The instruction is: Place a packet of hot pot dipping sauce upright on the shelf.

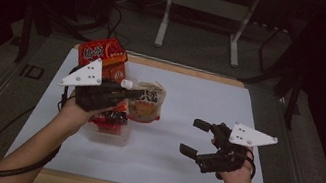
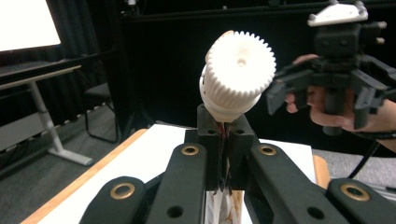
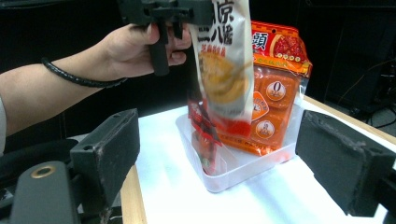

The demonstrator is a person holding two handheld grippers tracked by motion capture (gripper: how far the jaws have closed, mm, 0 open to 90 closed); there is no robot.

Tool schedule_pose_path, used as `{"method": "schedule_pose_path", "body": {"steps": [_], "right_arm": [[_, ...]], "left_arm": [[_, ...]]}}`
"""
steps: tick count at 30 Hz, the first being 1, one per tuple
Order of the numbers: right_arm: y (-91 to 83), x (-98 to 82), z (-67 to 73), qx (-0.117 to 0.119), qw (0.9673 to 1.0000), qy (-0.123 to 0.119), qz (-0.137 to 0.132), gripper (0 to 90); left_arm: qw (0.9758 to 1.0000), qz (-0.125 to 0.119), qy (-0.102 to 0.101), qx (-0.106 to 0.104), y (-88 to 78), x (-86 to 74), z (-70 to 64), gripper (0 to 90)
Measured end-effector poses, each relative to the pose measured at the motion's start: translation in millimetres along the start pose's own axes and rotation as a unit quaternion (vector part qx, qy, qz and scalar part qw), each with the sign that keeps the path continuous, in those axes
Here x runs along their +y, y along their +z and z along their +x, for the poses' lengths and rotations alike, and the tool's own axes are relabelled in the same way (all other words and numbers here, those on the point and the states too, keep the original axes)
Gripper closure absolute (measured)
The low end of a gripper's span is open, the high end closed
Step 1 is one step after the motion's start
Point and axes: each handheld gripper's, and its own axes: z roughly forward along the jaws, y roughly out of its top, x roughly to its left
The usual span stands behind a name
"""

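Your left hand-held gripper (image 1: 122,95) is clamped on the thin neck just under the white ribbed cap (image 2: 238,74) of a glossy spouted pouch (image 3: 224,70), which hangs over the clear plastic tray (image 3: 233,175) on the white surface (image 1: 191,147). Your right hand-held gripper (image 1: 194,137) stands wide apart, holding nothing. The pouch is soft, slick film hanging by that one pinch, so it could swing or slip, and lowered carelessly it may catch the stiff orange packet (image 3: 275,93) leaning in the light tray and tip it.
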Motion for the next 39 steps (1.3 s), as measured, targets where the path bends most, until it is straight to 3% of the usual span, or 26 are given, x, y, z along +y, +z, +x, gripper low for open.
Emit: {"method": "schedule_pose_path", "body": {"steps": [4,12,17,26,30,39], "right_arm": [[-3.0,-1.7,-1.6,0.001,1.0000,0.008,0.000,14.0],[-4.2,-9.0,-4.3,0.005,0.9997,0.020,0.013,14.1],[-3.7,-11.4,-5.4,0.009,0.9996,0.023,0.012,14.3],[-1.3,-16.2,-7.4,0.012,0.9993,0.029,0.019,14.4],[-1.1,-17.3,-8.1,0.012,0.9993,0.030,0.020,14.4],[-1.0,-19.1,-10.1,0.016,0.9990,0.039,0.017,14.5]], "left_arm": [[0.9998,-0.004,0.002,0.019,-7.0,-0.6,9.6,88.2],[0.9993,-0.013,-0.003,0.034,-19.0,-11.2,28.1,88.3],[0.9982,-0.013,-0.019,0.055,-28.3,-26.6,46.0,88.3],[0.9979,0.004,-0.045,0.047,-33.6,-56.6,61.9,88.3],[0.9977,0.016,-0.044,0.049,-34.6,-67.0,62.2,88.3],[0.9978,0.025,-0.057,0.022,-35.3,-80.6,60.4,88.3]]}}
